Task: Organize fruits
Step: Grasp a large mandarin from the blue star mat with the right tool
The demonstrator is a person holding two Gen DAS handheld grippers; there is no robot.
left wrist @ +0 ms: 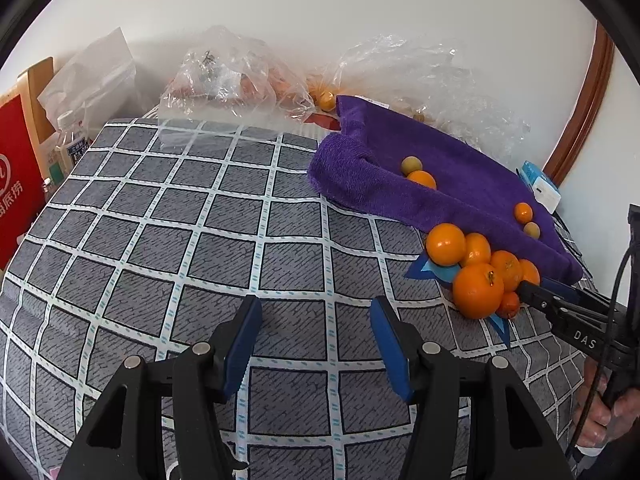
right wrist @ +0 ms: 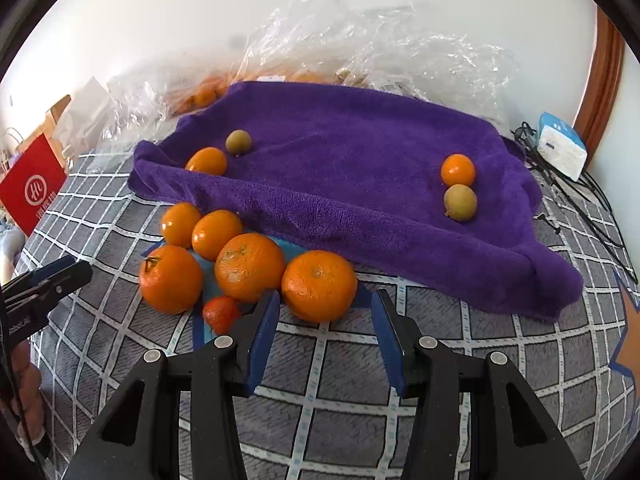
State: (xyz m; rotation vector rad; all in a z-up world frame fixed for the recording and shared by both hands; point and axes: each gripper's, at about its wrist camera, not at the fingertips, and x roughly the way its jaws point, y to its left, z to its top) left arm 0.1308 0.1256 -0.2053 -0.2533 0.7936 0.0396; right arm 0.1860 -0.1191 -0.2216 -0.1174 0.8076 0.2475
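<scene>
The letters "DAS" are printed in white on the black arm of the right tongs (left wrist: 530, 290), seen from the left wrist view. A red paper bag (right wrist: 34, 188) at the left edge carries a white circle with "Hi" inside and white characters beneath, too small to read. A clear plastic bottle (left wrist: 72, 146) beside it has a label whose writing is not legible. A white and blue tissue pack (right wrist: 562, 148) lies at the right by black cables (right wrist: 580, 200).

Crumpled clear plastic bags (right wrist: 340, 40) sit along the white wall; orange fruit shows inside one of them.

A purple fleece towel (right wrist: 340, 184) lies rumpled on the grey checked cover (left wrist: 180, 220) and holds two small oranges (right wrist: 206, 161) (right wrist: 458, 170) and two dull green-brown round fruits (right wrist: 239, 142) (right wrist: 460, 202), one pair at each end. Just in front of the towel, a cluster of glossy oranges (right wrist: 248, 266) rests on a blue star-shaped paper (right wrist: 288, 248), with one small reddish mandarin (right wrist: 221, 314) at its near edge.

The right tongs stand spread and empty, their tips close to the nearest big orange (right wrist: 319, 286). The left tongs (left wrist: 316, 320) are likewise spread, holding nothing, above bare cover well left of the cluster.
</scene>
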